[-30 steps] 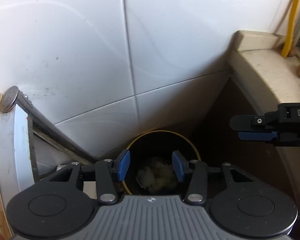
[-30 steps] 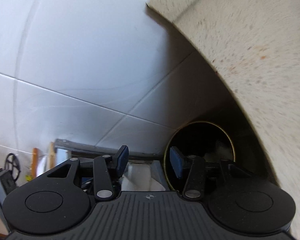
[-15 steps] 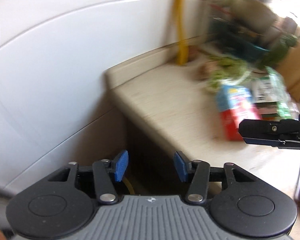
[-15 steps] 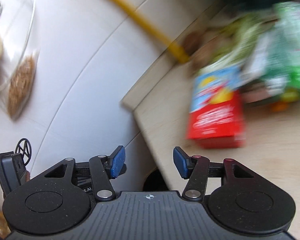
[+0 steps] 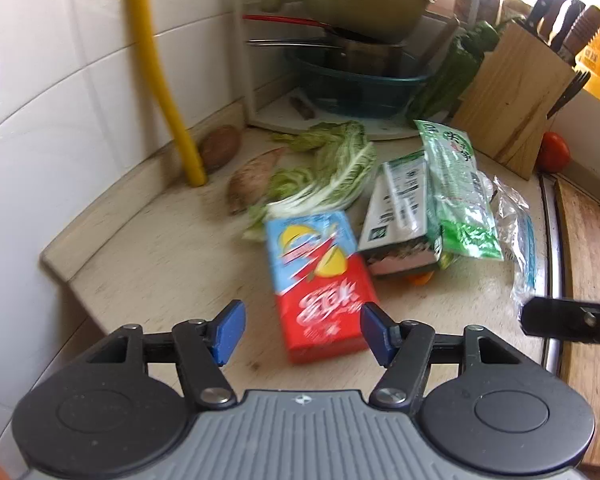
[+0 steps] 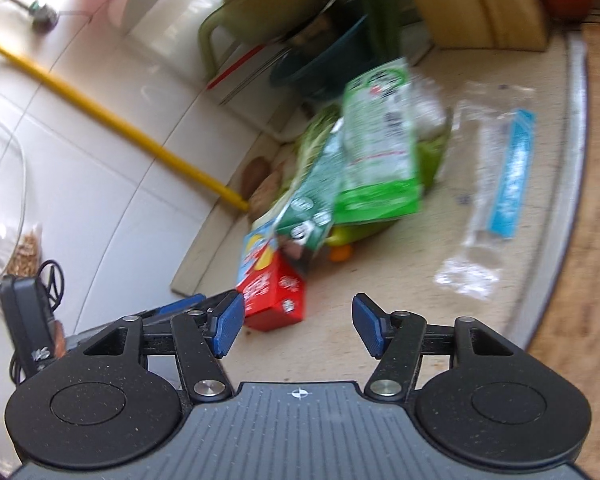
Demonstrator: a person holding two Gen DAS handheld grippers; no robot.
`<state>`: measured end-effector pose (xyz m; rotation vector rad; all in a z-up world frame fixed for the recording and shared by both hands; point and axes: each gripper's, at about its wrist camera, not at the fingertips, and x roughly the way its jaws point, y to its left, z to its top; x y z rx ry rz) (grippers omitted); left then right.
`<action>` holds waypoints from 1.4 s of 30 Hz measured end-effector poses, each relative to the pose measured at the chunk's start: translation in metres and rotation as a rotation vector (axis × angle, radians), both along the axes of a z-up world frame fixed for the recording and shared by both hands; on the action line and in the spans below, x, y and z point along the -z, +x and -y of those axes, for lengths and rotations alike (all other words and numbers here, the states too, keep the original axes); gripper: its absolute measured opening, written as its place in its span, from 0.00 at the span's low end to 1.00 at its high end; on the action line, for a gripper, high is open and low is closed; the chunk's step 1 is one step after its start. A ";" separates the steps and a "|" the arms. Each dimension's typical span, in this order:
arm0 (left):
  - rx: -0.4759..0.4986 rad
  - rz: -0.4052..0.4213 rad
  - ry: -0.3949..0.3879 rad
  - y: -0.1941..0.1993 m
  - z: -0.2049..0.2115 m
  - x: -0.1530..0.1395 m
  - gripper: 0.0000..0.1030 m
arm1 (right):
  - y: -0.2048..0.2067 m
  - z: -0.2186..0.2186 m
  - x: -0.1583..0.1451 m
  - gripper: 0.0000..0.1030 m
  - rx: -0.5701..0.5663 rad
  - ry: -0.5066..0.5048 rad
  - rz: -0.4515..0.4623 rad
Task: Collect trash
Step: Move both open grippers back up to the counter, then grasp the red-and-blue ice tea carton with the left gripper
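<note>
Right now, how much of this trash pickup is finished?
Nothing visibly done. Both grippers are open and empty: the left gripper faces the red and blue drink carton lying on the beige countertop, the right gripper beside it. Left to collect: that carton, the green and white carton, the green plastic packet and the clear wrapper with a blue strip.

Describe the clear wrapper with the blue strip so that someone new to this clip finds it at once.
Start at the beige countertop and go to its right side, by the metal rim before the wooden board. The clear wrapper lies flat there, apart from the pile of packets. It alone is see-through, with one light blue strip along it; its neighbours are opaque green and red.
</note>
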<state>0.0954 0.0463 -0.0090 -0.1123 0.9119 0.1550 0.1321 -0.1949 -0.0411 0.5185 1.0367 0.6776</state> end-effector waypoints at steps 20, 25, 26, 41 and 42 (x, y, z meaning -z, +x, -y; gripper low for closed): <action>-0.069 -0.118 0.058 0.050 0.012 0.030 0.62 | 0.049 0.023 0.007 0.68 -0.017 0.024 -0.009; -0.047 -0.127 0.025 0.027 0.009 0.023 0.62 | 0.050 0.024 0.006 0.68 0.007 0.015 -0.006; -0.042 -0.125 0.017 0.022 0.008 0.021 0.62 | 0.050 0.023 0.006 0.68 0.007 0.009 -0.007; 0.001 -0.042 -0.031 0.016 -0.004 0.014 0.62 | 0.091 -0.058 -0.002 0.70 -0.043 -0.043 0.006; 0.003 -0.039 -0.037 0.016 -0.007 0.014 0.62 | 0.095 -0.064 0.000 0.70 -0.043 -0.048 -0.004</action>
